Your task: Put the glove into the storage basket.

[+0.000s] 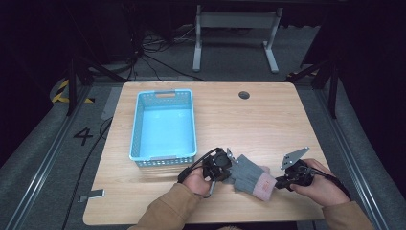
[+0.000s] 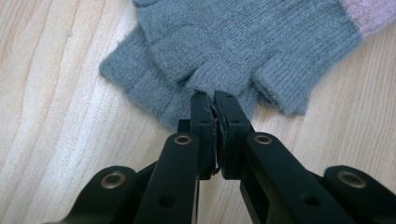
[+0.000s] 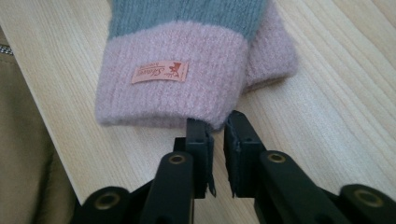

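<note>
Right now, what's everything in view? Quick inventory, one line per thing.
Basket: 1, light blue, perforated walls, left half of the table, nothing inside.
Glove: grey knit, fingerless, with pink cuff; near edge of the table between the grippers. A second layer shows under it, so possibly a stacked pair; count unclear.
Label: 1, orange-pink, sewn on the cuff.
Table: 1, light wood, with a dark round hole near its far edge.
Desk frame: 1, grey, on the floor beyond the table.
Left gripper: black, jaws closed at the glove's finger end.
Right gripper: black, jaws slightly apart at the cuff edge.
Sleeves: 2, tan.
</note>
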Tool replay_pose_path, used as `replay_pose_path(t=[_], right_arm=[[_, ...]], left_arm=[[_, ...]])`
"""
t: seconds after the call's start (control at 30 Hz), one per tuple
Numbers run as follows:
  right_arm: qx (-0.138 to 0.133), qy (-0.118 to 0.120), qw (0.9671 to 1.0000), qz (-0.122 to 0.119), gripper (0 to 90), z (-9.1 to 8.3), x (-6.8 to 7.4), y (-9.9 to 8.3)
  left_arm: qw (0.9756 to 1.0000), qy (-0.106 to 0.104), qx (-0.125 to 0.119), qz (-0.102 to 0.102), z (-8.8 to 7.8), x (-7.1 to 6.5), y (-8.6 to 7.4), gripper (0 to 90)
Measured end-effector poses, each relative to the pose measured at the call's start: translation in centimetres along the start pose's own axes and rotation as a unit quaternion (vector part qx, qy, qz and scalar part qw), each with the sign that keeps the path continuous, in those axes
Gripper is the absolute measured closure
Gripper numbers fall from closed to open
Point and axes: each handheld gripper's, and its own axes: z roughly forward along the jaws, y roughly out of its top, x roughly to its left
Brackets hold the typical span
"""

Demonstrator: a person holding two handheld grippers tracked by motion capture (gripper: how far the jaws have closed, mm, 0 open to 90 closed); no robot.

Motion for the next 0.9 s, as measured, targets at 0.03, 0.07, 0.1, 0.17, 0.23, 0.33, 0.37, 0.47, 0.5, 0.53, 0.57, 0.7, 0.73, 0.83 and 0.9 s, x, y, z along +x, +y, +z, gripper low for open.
replay_pose_path(t=[0.03, 0.07, 0.1, 0.17, 0.23, 0.33, 0.37, 0.47, 0.5, 0.53, 0.57, 0.7, 0.73, 0.83, 0.9], right_arm=[[0.000, 0.000, 1.0000, 0.000, 81.2, 0.0, 0.0, 0.0], [-0.003, -0.002, 1.0000, 0.004, 83.4, -0.2, 0.1, 0.0], [-0.004, -0.001, 1.0000, 0.006, 84.0, -0.3, 0.1, 0.0], [-0.005, 0.001, 1.0000, 0.007, 84.7, -0.5, 0.0, 0.0], [-0.006, 0.001, 0.9999, 0.010, 84.9, -0.6, 0.0, 0.0], [-0.014, 0.001, 0.9998, 0.016, 85.2, -1.3, 0.1, 0.2], [-0.016, 0.001, 0.9998, 0.015, 85.2, -1.4, 0.1, 0.3], [-0.025, -0.001, 0.9996, 0.015, 85.3, -1.7, 0.0, 0.5], [-0.028, -0.002, 0.9995, 0.015, 85.3, -1.9, 0.0, 0.5], [-0.034, -0.005, 0.9993, 0.018, 85.3, -2.1, -0.1, 0.6], [-0.037, -0.006, 0.9992, 0.016, 85.3, -2.2, -0.2, 0.7], [-0.051, -0.016, 0.9984, 0.015, 85.4, -2.4, -0.4, 1.0], [-0.051, -0.016, 0.9984, 0.015, 85.4, -2.4, -0.4, 1.0], [-0.059, -0.021, 0.9979, 0.020, 85.5, -2.3, -0.8, 1.3], [-0.062, -0.024, 0.9976, 0.022, 85.6, -2.3, -1.0, 1.4]], left_arm=[[1.0000, 0.000, 0.000, 0.000, 0.0, 0.0, 0.0, 87.4], [1.0000, 0.001, -0.001, 0.003, -0.1, -0.1, 0.0, 87.5], [1.0000, 0.000, -0.003, 0.005, -0.4, -0.2, 0.1, 87.7], [0.9999, 0.000, -0.008, 0.006, -0.7, -0.3, 0.1, 87.7], [0.9999, 0.001, -0.009, 0.006, -0.9, -0.4, 0.1, 88.0], [0.9998, 0.002, -0.021, 0.003, -1.7, -0.6, -0.1, 88.1], [0.9997, 0.003, -0.023, 0.006, -2.0, -0.6, -0.1, 88.2], [0.9996, 0.001, -0.028, 0.001, -2.6, -0.7, -0.2, 88.1], [0.9996, 0.001, -0.030, 0.001, -2.8, -0.7, -0.2, 88.1], [0.9994, 0.000, -0.033, 0.003, -3.1, -0.8, -0.3, 88.1], [0.9994, 0.001, -0.035, -0.001, -3.2, -0.9, -0.4, 88.1], [0.9992, -0.001, -0.039, -0.003, -3.6, -1.1, -0.6, 88.1], [0.9992, -0.001, -0.039, -0.003, -3.6, -1.1, -0.6, 88.1], [0.9992, -0.005, -0.038, -0.007, -3.7, -1.2, -0.8, 88.1], [0.9992, -0.008, -0.038, -0.008, -3.8, -1.3, -0.9, 88.2]])
